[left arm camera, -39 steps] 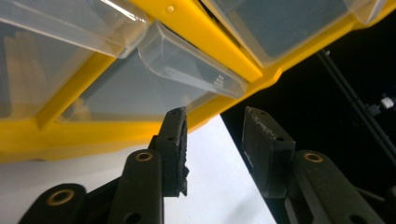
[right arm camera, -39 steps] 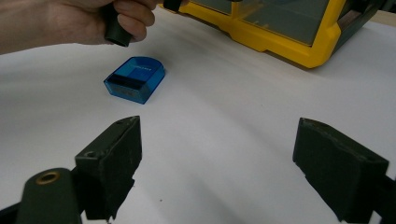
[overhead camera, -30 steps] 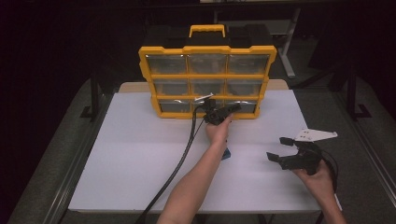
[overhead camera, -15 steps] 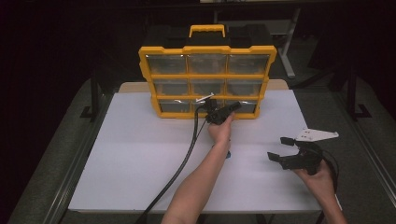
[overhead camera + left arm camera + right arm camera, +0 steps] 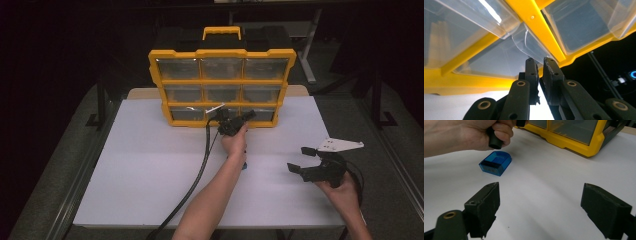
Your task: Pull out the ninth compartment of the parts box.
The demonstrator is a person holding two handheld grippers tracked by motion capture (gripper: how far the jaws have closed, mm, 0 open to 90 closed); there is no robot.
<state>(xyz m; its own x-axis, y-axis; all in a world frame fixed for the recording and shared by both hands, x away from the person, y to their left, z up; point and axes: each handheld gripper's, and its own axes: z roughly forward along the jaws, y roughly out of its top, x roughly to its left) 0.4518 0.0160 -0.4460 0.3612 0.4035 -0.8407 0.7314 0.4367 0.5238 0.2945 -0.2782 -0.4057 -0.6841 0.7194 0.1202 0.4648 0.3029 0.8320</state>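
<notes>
Standing upright at upper centre of the high view, the yellow plastic organizer case with clear drawers (image 5: 222, 85) has the left gripper (image 5: 239, 120) at its bottom row, while the right gripper (image 5: 303, 161) hangs wide open and empty at lower right above the white tabletop (image 5: 150, 165). Its jaws, just closing in the left gripper view, pinch a clear drawer lip (image 5: 534, 51); the drawer appears not yet pulled. A small blue translucent bin (image 5: 495, 163) lies upper left in the right gripper view.
</notes>
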